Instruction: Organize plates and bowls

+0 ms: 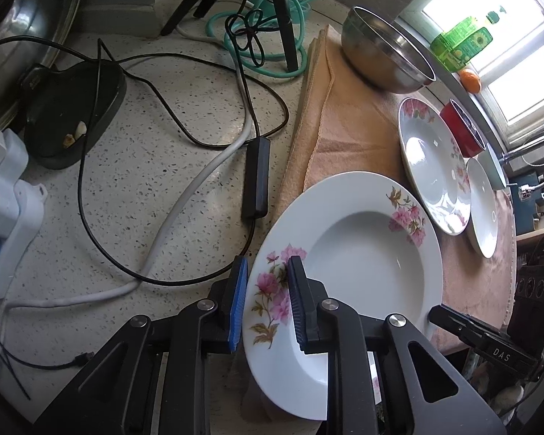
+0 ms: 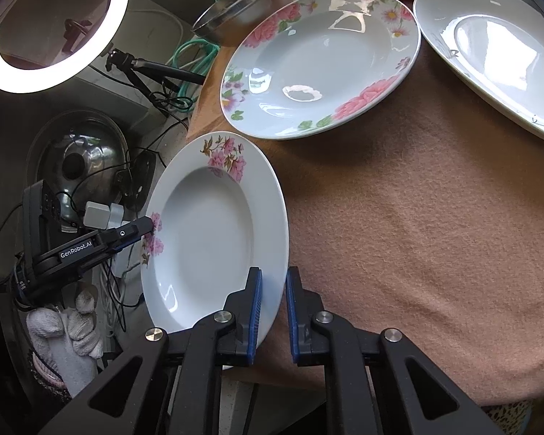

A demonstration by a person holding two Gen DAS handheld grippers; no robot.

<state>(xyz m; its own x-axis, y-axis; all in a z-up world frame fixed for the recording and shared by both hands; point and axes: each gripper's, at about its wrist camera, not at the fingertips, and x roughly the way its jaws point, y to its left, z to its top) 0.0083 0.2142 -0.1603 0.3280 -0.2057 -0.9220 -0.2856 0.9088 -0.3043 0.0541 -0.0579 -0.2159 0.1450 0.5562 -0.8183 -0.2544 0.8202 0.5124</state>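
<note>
Orange cloth (image 2: 417, 235): flowered plate (image 2: 214, 239) tilted, both tools gripping.

Plates (image 1: 431, 166) and bowl (image 1: 384, 50) on cloth (image 1: 344, 130)

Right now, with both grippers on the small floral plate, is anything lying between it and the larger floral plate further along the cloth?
Nothing visible does. The small floral plate is straddled at its rim by the left gripper and right gripper. Between it and the larger floral plate there is only bare orange cloth; the steel bowl sits off to the side.
</note>
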